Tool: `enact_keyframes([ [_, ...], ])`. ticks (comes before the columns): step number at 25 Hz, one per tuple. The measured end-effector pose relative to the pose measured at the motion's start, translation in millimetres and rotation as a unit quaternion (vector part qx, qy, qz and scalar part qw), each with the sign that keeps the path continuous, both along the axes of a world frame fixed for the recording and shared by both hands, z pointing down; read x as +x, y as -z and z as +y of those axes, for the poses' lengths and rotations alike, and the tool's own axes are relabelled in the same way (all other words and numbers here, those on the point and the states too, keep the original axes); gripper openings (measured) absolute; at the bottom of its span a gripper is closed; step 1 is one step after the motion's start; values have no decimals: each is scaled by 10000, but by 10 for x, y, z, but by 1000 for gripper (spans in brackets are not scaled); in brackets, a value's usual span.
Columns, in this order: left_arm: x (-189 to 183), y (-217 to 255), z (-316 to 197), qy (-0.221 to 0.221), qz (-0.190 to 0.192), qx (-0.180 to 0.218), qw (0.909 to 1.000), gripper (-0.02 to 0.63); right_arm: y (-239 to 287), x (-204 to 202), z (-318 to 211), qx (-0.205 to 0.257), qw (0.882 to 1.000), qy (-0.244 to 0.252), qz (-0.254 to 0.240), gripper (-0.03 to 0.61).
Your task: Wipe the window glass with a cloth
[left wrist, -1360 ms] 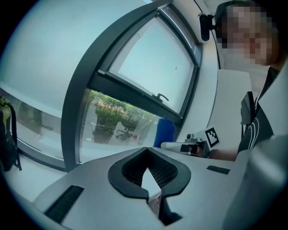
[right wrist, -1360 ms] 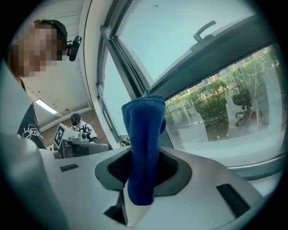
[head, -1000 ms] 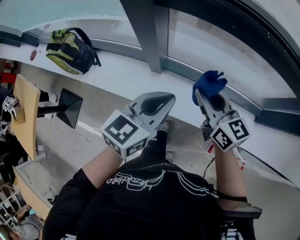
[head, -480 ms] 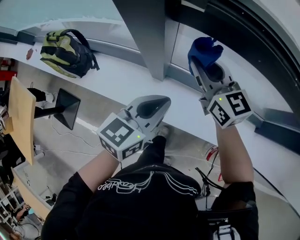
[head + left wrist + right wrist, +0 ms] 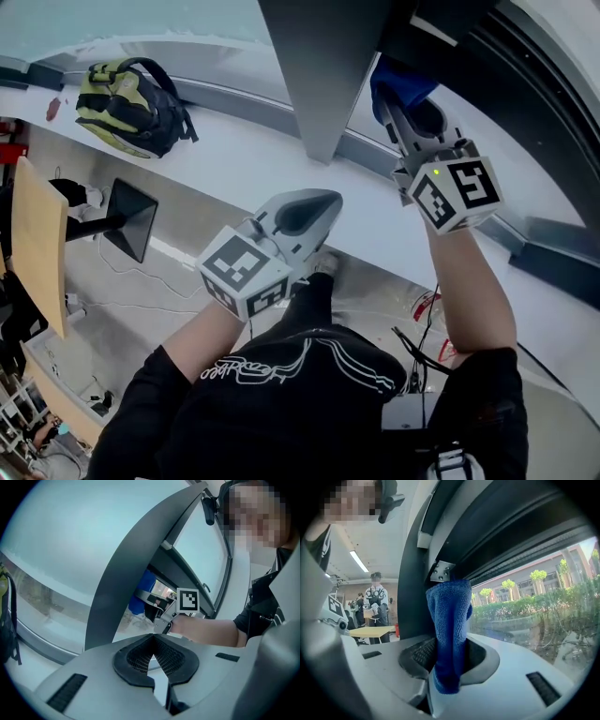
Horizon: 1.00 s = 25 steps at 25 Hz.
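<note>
My right gripper [image 5: 449,665] had the cloth [image 5: 449,616] pinched tight, up by the glass's [image 5: 534,606] top corner, right of the post [image 5: 323,75]. My left gripper [image 5: 154,656] hung closed, empty. Wiping looked barely begun, whole pane left.

The cloth [image 5: 449,634] is deep blue; the right gripper [image 5: 450,660] and left gripper [image 5: 153,639] are pale grey with black ribbed pads [image 5: 417,652], and their 2 cubes [image 5: 452,192] carry black-and-white square markers. The backpack [image 5: 127,94] is yellow-green and black, the window post [image 5: 323,66] dark grey, the sill [image 5: 244,150] white, and the shirt [image 5: 281,384] black with white line print.
</note>
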<state>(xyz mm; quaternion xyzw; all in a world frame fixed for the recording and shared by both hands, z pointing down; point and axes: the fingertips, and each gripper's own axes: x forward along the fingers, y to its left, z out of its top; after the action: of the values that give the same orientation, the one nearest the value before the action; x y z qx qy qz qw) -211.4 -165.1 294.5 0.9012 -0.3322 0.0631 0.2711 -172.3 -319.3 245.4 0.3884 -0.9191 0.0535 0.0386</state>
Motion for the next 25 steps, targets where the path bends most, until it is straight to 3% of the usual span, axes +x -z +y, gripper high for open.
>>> enact_keyframes([
  [5,-27,-28,-60,31,173,3,9998,5,9,2,-13,42,10000,-70,-36,94],
  [13,173,-92,-14,-128,38,-85,9999,5,71,302,47,263,9995,-149,-78,94],
  [19,535,-266,50,-242,-27,-269,9993,5,-7,826,179,369,9987,-339,-32,94],
  [25,1178,-381,233,-595,-93,-407,9974,5,-20,1568,362,406,9968,-677,-99,94],
])
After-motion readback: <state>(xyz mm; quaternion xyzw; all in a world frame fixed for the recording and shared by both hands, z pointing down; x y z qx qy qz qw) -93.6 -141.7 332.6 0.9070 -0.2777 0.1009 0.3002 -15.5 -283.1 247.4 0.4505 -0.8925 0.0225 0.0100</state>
